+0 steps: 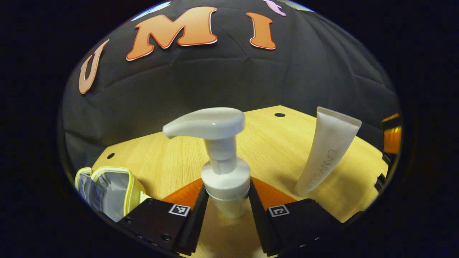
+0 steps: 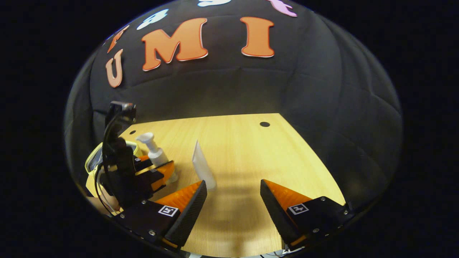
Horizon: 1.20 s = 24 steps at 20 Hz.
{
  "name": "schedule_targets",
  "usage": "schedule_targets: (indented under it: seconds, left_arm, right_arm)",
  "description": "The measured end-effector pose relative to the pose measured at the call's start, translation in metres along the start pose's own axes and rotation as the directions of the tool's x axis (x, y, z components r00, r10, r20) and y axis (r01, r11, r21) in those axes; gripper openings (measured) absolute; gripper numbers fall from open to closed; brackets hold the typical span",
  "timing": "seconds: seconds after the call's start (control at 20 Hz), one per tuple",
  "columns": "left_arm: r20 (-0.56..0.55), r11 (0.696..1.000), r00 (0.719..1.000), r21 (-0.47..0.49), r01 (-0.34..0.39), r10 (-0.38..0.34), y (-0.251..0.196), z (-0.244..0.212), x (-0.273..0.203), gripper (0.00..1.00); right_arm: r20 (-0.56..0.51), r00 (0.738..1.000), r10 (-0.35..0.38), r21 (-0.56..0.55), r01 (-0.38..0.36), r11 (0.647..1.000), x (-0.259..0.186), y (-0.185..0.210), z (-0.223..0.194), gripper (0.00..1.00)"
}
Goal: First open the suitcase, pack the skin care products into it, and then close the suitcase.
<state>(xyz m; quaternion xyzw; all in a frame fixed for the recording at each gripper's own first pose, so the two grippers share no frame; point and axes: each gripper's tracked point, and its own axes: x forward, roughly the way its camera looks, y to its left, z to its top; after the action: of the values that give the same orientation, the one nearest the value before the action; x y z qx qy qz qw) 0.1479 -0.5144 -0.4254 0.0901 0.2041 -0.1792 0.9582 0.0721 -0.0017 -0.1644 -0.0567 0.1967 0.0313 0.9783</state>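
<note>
Status, as I read it: suitcase lay open at my left; no product seen inside. My left gripper was clamped on the pump bottle; the tube stood unpacked on the table. My right gripper hung with jaws apart, holding nothing. Packing and closing remained.

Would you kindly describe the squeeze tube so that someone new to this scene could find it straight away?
Start at the wooden table before the black cloth wall. Right of the pump bottle between the left gripper's fingers, the white tube stands alone on its cap, leaning. Unlike the bottle, it is flat, tapered, and has no pump head.
</note>
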Motion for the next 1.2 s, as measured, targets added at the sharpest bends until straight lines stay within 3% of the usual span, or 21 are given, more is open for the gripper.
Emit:
schedule_targets:
  seconds: [0.25,0.45,0.85,1.05,1.1,1.15,1.2]
  left_arm:
    - [-0.057,0.996,0.998,-0.084,0.003,-0.008,0.005,-0.006,-0.014,0.61]
    - [-0.064,0.991,0.998,-0.135,0.003,-0.012,0.019,0.011,-0.053,0.61]
    - [-0.077,0.973,0.993,-0.209,-0.101,0.087,0.088,0.033,-0.123,0.62]
    - [-0.102,0.967,0.985,-0.201,-0.159,0.141,0.116,0.027,-0.138,0.61]
    - [-0.108,0.963,0.983,-0.208,-0.168,0.148,0.122,0.025,-0.141,0.62]
    - [-0.112,0.96,0.981,-0.218,-0.177,0.155,0.126,0.023,-0.144,0.61]
    - [-0.118,0.957,0.98,-0.226,-0.183,0.16,0.13,0.022,-0.146,0.61]
  right_arm:
    - [-0.045,0.996,0.071,-0.032,-0.073,0.997,0.03,0.03,-0.018,0.95]
    - [-0.069,0.994,0.082,-0.094,-0.088,0.992,0.059,0.043,-0.03,0.96]
    - [-0.124,0.985,0.116,-0.031,-0.121,0.992,0.111,0.058,-0.041,0.96]
    - [-0.134,0.985,0.111,-0.017,-0.115,0.993,0.119,0.059,-0.045,0.84]
    - [-0.138,0.985,0.107,-0.011,-0.11,0.994,0.121,0.058,-0.047,0.7]
    - [-0.134,0.986,0.096,-0.012,-0.098,0.995,0.122,0.056,-0.046,0.7]
    - [-0.125,0.988,0.091,-0.015,-0.094,0.995,0.122,0.055,-0.044,0.61]
